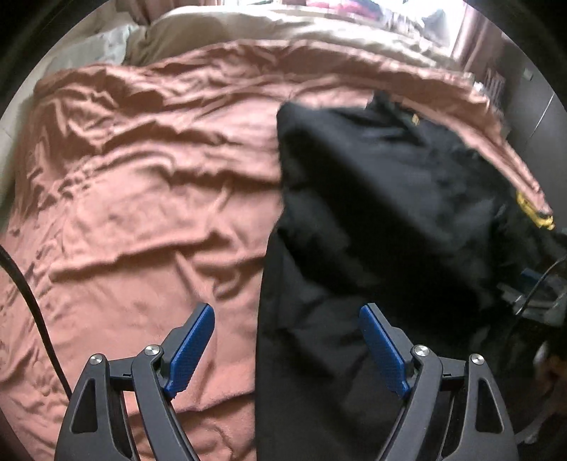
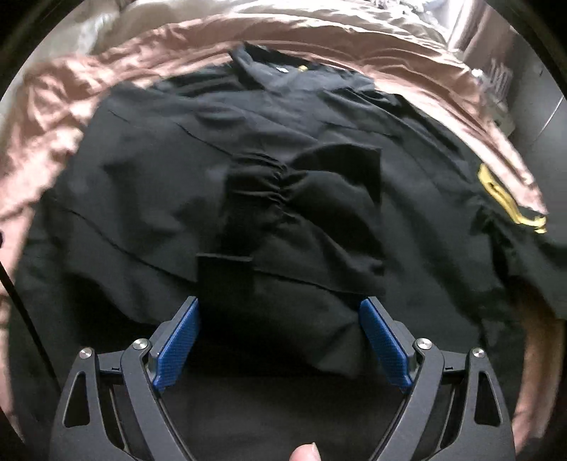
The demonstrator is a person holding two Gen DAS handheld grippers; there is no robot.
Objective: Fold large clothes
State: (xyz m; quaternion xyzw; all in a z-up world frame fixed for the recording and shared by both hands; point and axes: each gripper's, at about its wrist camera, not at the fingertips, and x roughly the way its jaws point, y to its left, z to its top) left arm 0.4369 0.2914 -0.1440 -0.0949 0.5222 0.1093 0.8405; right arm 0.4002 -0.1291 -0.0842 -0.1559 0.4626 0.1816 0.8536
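Observation:
A large black jacket [image 2: 248, 142] with a yellow emblem [image 2: 506, 198] lies spread on a pink bedsheet [image 1: 141, 177]. In the left wrist view the jacket [image 1: 389, 195] fills the right half. My left gripper [image 1: 287, 319] is open and empty, above the jacket's left edge where it meets the sheet. My right gripper [image 2: 280, 312] is open wide, low over a sleeve with a gathered elastic cuff [image 2: 269, 188] that lies folded across the jacket's middle. Sleeve fabric lies between the blue pads [image 2: 382, 340], but they do not squeeze it.
A beige duvet and pillows [image 1: 212, 32] lie at the head of the bed. A black cable [image 1: 32, 305] crosses the left side. The bed's right edge drops to dark furniture [image 1: 535, 117]. A thumb tip [image 2: 304, 454] shows at the bottom of the right wrist view.

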